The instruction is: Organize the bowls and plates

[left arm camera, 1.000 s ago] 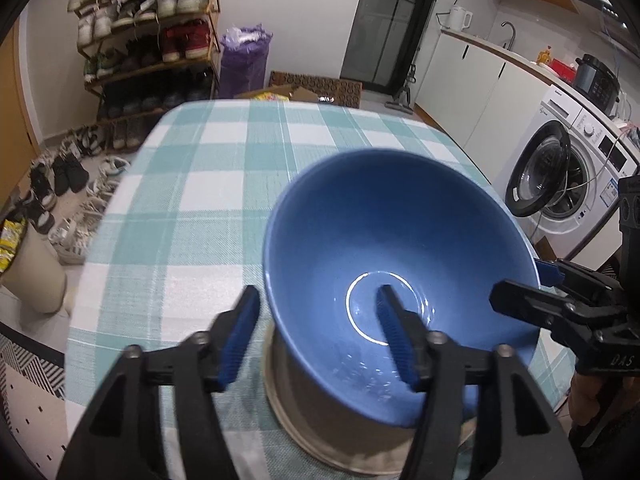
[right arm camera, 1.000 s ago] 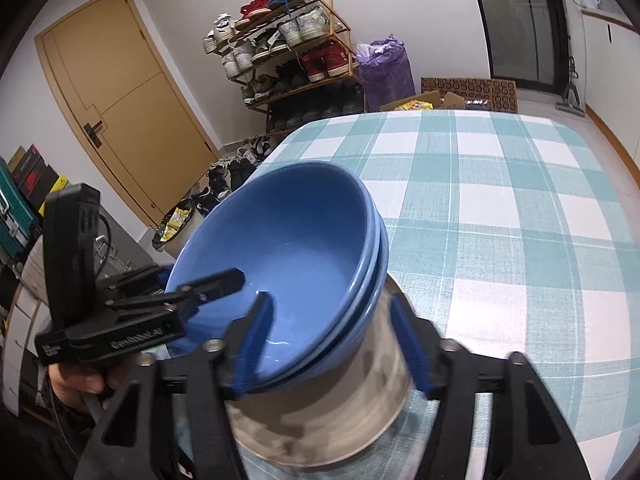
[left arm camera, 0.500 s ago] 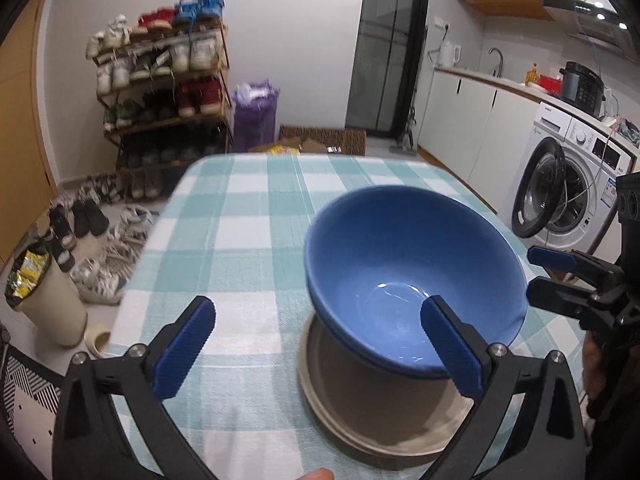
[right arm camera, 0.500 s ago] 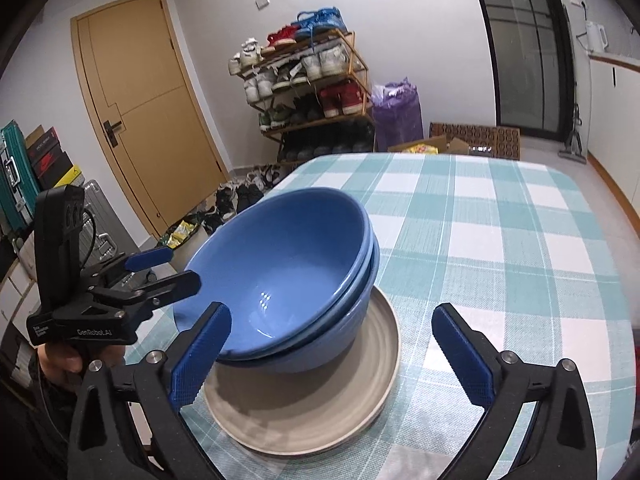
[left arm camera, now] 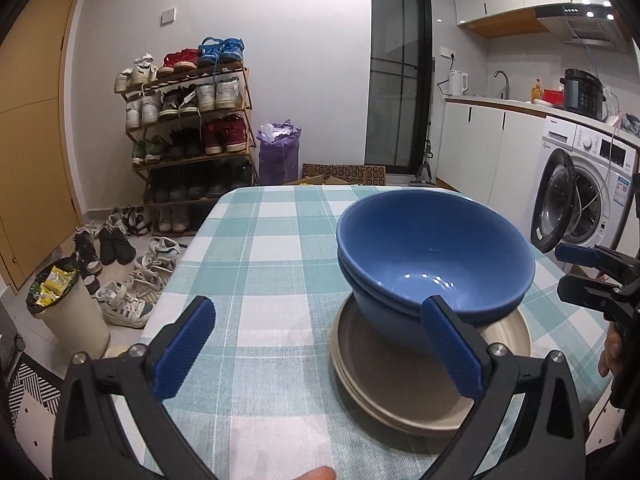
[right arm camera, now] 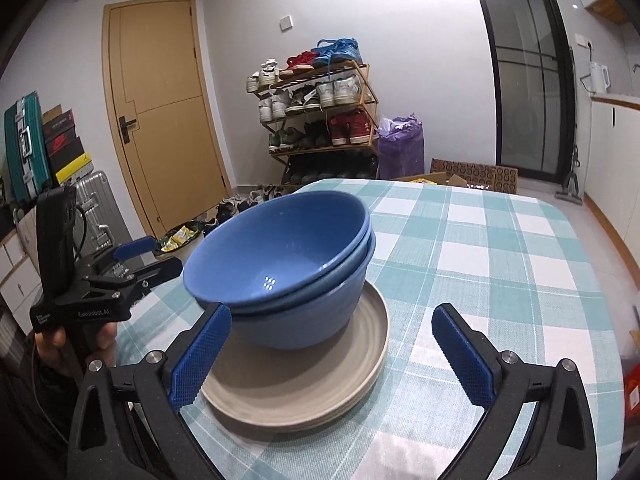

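Here, on the left, we hold the left gripper (left arm camera: pixel 318 350) spread wide, its jaws having just been opening, and nothing sits between the blue pads (left arm camera: pixel 184 346). Only bare checked tablecloth (left arm camera: pixel 256 256) shows through the gap. The task's things lie to the right of that gap: two blue bowls (left arm camera: pixel 434 260), one nested in the other, stand on a stack of beige plates (left arm camera: pixel 408 384). In the left wrist view the right-hand pad overlaps the lower bowl's wall and the plate rim, but we cannot tell whether it touches them.

Moving right, the bowls sit upright near the table's front right part, the top bowl tilted a little in the lower one. From the right wrist view the same blue bowls (right arm camera: pixel 284 264) and beige plates (right arm camera: pixel 304 384) lie toward the left of our right gripper (right arm camera: pixel 332 352). Its jaws too have just been opening and stand wide, gripping nothing. Its left pad (right arm camera: pixel 200 356) is just in front of the lower bowl and over the plate rim; its right pad is well clear, over the tablecloth (right arm camera: pixel 500 280).

Each gripper shows in the other's view: the left gripper (right arm camera: pixel 148 256) beside the bowls' left side, the right gripper (left arm camera: pixel 580 274) beyond their right side, both apart from the rims.
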A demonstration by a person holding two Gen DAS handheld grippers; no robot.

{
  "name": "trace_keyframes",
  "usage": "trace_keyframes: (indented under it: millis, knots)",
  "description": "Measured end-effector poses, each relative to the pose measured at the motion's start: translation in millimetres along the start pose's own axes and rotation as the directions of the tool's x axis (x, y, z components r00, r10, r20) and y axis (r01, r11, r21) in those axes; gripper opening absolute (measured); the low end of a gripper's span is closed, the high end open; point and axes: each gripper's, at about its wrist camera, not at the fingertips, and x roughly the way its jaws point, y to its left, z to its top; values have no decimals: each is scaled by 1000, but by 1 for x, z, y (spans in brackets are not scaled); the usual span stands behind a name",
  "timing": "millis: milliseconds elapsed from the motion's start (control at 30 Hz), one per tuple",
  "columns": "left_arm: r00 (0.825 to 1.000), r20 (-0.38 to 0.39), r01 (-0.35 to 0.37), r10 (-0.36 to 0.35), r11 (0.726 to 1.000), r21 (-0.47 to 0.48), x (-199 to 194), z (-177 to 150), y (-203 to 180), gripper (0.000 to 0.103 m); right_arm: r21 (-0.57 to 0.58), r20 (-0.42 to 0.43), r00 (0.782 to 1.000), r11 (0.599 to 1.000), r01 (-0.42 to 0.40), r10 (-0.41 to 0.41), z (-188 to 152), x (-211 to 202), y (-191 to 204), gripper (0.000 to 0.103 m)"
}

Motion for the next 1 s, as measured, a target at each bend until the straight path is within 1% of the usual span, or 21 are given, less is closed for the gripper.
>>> trace_keyframes:
  millis: [67,167,300,400,567,767,900,1000]
  knots:
    - [1000,8,-19,19,1000,6,-2,-5,-1,103,-17,12,1000,1000,3,-3,-7,-4,3,102]
    - [1000,15,-22,22,1000,10,-3,-11,-3,103,-41,23,1000,999,2,-1,-18,-7,7,102]
    - [999,32,-31,31,1000,3,-4,-19,-6,103,-33,44,999,999,-4,6,-30,-13,6,102]
    - [999,45,-27,27,1000,-1,-4,-24,-7,103,-15,70,997,1000,-12,13,-37,-17,3,102]
    - [998,64,-6,7,1000,-13,-6,-32,-10,103,-22,90,996,1000,-4,6,-46,-20,4,102]
    - [997,76,16,-16,1000,0,-7,-38,-18,103,3,114,993,1000,-19,18,-56,-22,3,102]
    - [996,85,23,-24,1000,14,-9,-41,-22,103,-19,127,992,1000,-10,12,-57,-24,8,102]
    - [995,93,20,-22,1000,16,-11,-41,-23,103,-19,137,990,1000,-19,22,-57,-25,8,102]
